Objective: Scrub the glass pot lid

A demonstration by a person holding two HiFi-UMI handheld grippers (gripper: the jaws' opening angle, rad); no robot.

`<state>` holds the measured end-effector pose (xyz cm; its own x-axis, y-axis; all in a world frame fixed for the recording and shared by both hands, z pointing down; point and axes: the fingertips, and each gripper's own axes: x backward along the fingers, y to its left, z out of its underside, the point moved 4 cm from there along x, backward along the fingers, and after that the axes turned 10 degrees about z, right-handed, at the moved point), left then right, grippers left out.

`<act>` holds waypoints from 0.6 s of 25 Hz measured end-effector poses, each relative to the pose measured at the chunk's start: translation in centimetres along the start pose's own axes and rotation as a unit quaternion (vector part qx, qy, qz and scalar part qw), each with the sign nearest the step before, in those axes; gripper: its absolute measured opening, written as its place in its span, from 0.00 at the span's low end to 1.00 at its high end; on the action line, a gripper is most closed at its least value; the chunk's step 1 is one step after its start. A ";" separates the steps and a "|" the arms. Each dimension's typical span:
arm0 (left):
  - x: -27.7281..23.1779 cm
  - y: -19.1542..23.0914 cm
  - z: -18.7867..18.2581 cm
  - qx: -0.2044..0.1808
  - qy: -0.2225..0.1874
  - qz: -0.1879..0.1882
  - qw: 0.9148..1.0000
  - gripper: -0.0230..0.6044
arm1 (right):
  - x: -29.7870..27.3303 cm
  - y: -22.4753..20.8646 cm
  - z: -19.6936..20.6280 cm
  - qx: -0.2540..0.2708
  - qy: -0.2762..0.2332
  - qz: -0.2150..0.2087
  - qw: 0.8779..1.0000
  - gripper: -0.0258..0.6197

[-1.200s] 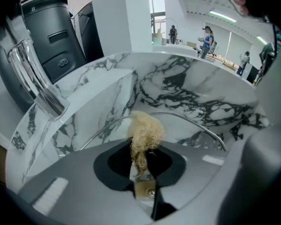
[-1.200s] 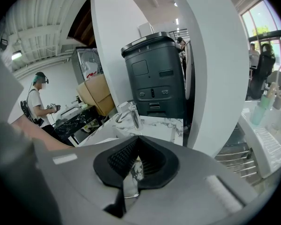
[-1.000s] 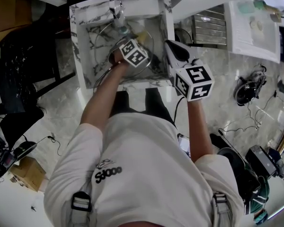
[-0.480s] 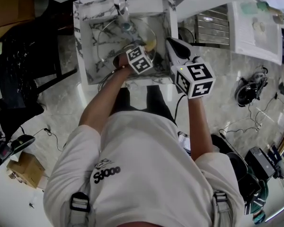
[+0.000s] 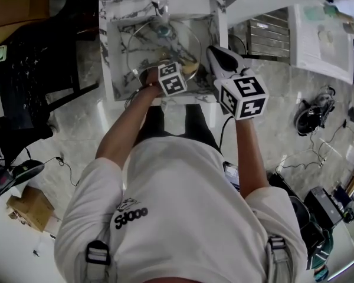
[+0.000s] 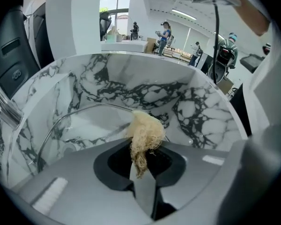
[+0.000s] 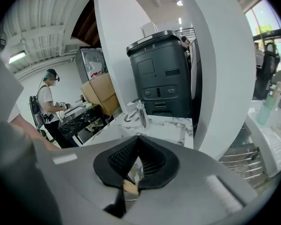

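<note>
Glass pot lid (image 5: 146,47) sits in the sink (image 5: 125,6), at eleven o'clock from my left hand-held gripper (image 5: 184,69), the nearer one, clamped on the scrubber (image 6: 145,131). My right hand-held gripper (image 5: 216,55) hovers closed and empty at three o'clock.

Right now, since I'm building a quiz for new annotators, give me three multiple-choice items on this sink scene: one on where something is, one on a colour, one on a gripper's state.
1. Where does the glass pot lid lie?
A. on the floor
B. inside the marble sink
C. on a metal rack

2. What colour is the scrubber?
A. dark blue
B. black
C. pale straw-yellow

3. How is the left gripper?
A. open and empty
B. shut on the scrubber
C. shut on the tap

Answers:
1 B: the lid's rim curves across the basin in the head view.
2 C: the left gripper view shows pale, straw-like fibres.
3 B: the jaws pinch the fibrous tuft between them.
</note>
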<state>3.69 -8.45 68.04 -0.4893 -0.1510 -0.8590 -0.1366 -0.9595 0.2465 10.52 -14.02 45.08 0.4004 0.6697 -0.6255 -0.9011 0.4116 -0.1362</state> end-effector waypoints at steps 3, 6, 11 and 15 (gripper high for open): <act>-0.1 -1.1 0.6 -0.024 0.017 0.014 0.999 0.12 | -0.1 0.5 0.1 0.004 0.001 -0.003 1.000 0.05; -0.1 -1.9 1.5 -0.039 0.032 0.020 0.999 0.12 | -0.3 1.0 0.2 0.009 0.002 -0.008 1.000 0.05; 0.5 -2.5 3.2 -0.042 0.053 0.025 0.997 0.12 | -0.5 1.8 0.2 0.018 0.004 -0.016 1.000 0.05; 1.4 -2.6 4.9 -0.029 0.070 0.047 0.996 0.12 | -0.8 2.7 0.1 0.026 0.006 -0.025 0.999 0.05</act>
<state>-0.88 -5.00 68.36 -0.3725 -0.2677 -0.8886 -0.0450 -0.9512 0.3054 7.79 -13.39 45.29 0.4421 0.6402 -0.6282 -0.8702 0.4758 -0.1275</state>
